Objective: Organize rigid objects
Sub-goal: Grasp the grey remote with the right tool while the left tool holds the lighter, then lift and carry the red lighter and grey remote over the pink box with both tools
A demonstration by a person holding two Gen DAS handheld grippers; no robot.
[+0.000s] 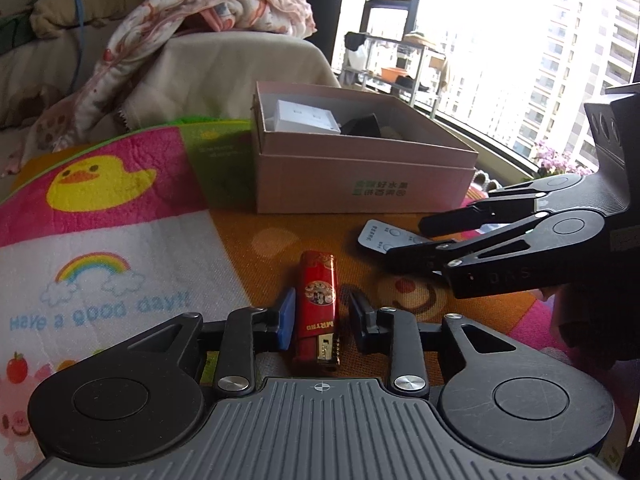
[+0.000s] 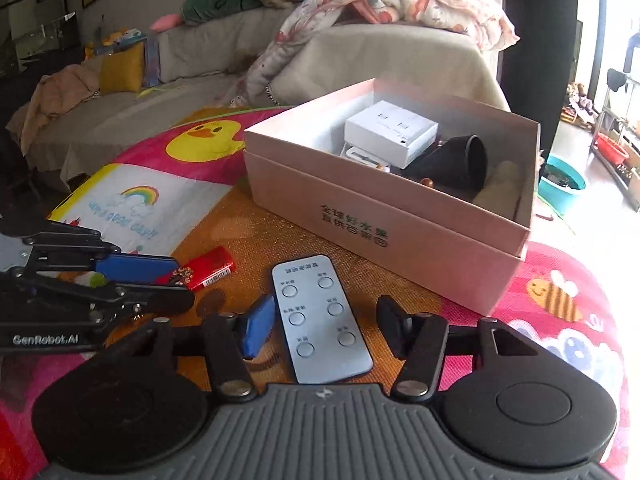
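A red lighter (image 1: 318, 304) lies on the colourful play mat, between the open fingers of my left gripper (image 1: 322, 316); the fingers do not touch it. It also shows in the right wrist view (image 2: 208, 267). A grey remote control (image 2: 320, 318) lies flat between the open fingers of my right gripper (image 2: 326, 326); part of it shows in the left wrist view (image 1: 384, 236) under the right gripper (image 1: 404, 240). An open pink cardboard box (image 1: 360, 184) (image 2: 400, 224) stands behind, holding a white box (image 2: 390, 132), a black cup (image 2: 460, 162) and other items.
The play mat (image 1: 120, 208) has duck and rainbow prints. A sofa with a patterned blanket (image 2: 380, 4) is behind the box. A window with balcony racks (image 1: 400, 64) is at the back right. A teal basin (image 2: 560, 188) sits on the floor.
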